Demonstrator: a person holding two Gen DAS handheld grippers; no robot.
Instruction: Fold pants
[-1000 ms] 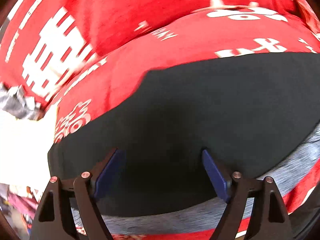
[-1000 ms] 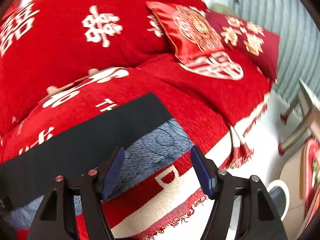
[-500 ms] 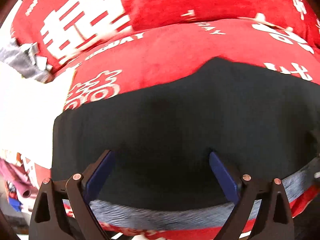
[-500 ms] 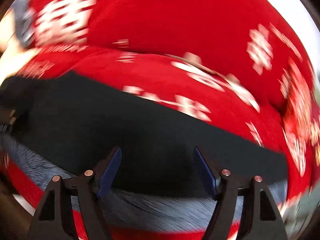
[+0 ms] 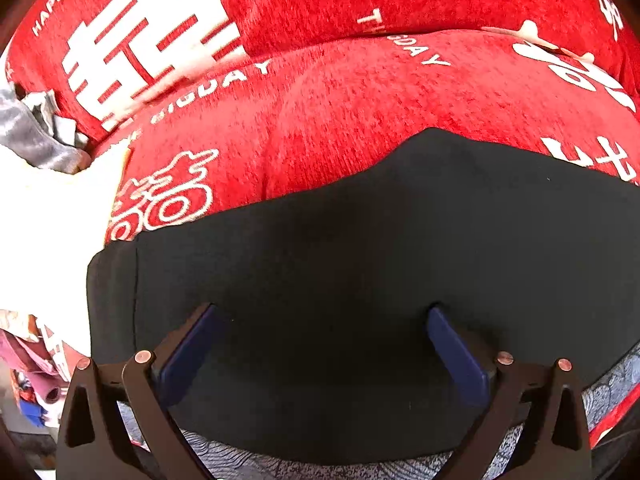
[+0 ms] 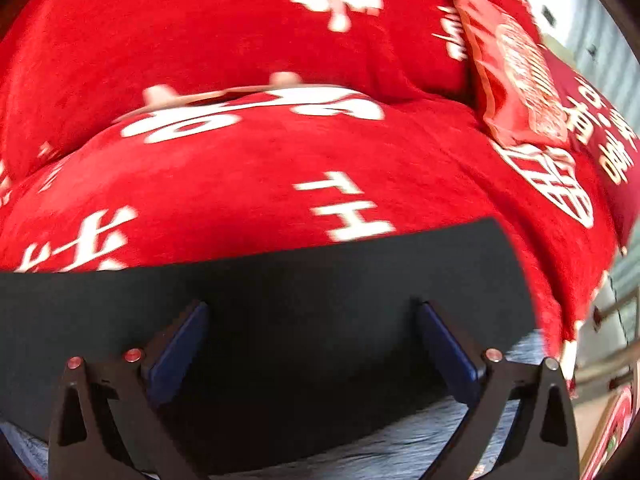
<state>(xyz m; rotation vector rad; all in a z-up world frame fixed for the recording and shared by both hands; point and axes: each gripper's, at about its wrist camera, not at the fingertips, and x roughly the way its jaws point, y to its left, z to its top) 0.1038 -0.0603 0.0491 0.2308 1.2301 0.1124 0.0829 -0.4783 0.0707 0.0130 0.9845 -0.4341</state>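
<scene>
Black pants (image 5: 360,260) lie flat across a red sofa cover, with a grey patterned cloth (image 5: 320,466) under their near edge. The left wrist view takes in their left end with a stitched band (image 5: 112,300). My left gripper (image 5: 320,312) hovers over this end, jaws opening wide, nothing pinched between the blue pads (image 5: 188,352). In the right wrist view the pants (image 6: 320,288) run to their right end near the sofa's side. My right gripper (image 6: 310,306) hangs over them, jaws opening wide as well, with only flat fabric below.
The red cover (image 5: 360,100) with white characters drapes seat and backrest. Two red cushions (image 6: 516,76) lean at the right end. A grey crumpled cloth (image 5: 36,136) lies at the far left. Beyond the sofa's right edge are floor and metal furniture legs (image 6: 616,320).
Both grippers' jaws have spread wider. The left view has shifted toward the pants' left end. The right gripper swung left over the pants and back toward their right end.
</scene>
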